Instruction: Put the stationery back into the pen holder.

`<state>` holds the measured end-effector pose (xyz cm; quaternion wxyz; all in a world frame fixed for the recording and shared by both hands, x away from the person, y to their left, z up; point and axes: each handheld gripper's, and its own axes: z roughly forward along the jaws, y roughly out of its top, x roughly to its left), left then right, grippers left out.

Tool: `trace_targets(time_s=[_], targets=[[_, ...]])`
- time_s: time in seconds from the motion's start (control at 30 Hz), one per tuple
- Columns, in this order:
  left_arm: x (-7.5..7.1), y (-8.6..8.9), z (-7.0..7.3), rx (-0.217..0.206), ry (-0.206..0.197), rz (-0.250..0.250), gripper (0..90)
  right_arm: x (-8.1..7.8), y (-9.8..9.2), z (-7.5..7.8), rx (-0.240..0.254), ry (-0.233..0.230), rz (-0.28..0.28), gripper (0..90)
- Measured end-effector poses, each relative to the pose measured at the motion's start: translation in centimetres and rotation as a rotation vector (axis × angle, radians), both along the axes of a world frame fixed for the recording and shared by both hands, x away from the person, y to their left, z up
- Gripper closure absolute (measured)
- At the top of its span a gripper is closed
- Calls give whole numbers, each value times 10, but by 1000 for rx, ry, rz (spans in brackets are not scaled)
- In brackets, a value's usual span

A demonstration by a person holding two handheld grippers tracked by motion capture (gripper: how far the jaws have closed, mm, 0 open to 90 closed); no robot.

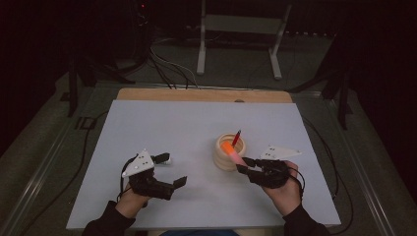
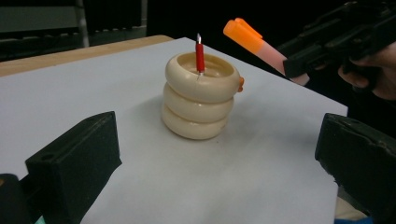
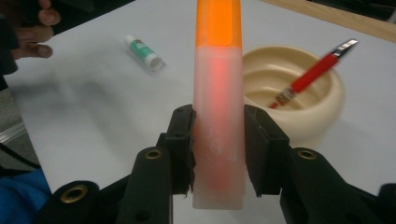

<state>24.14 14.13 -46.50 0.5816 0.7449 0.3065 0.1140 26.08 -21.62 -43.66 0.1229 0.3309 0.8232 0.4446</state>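
Observation:
A cream ribbed cup (image 1: 223,158) stands on the white sheet right of centre, and a red pen (image 1: 236,137) leans inside it. My right gripper (image 1: 244,165) is shut on a translucent highlighter (image 1: 232,152) with an orange cap. It holds the highlighter tilted, with the cap end over the cup's near rim. In the right gripper view both pads (image 3: 183,135) press on the highlighter's body (image 3: 218,70), with the cup (image 3: 322,112) and pen (image 3: 313,74) beyond it. My left gripper (image 1: 172,169) stands open and holds nothing, left of the cup (image 2: 198,100); its wide jaws face the cup.
A small white tube with a green label (image 3: 144,52) lies on the sheet near the left hand. The wooden table edge (image 1: 204,95) runs along the back. Cables and a white metal stand (image 1: 241,39) sit on the floor beyond.

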Motion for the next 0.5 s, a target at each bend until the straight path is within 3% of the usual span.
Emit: trace_targets(time_s=[0.5], targets=[[5,-20,4,-86,41,7,6,-3,30,-7,0,-6,68,647]])
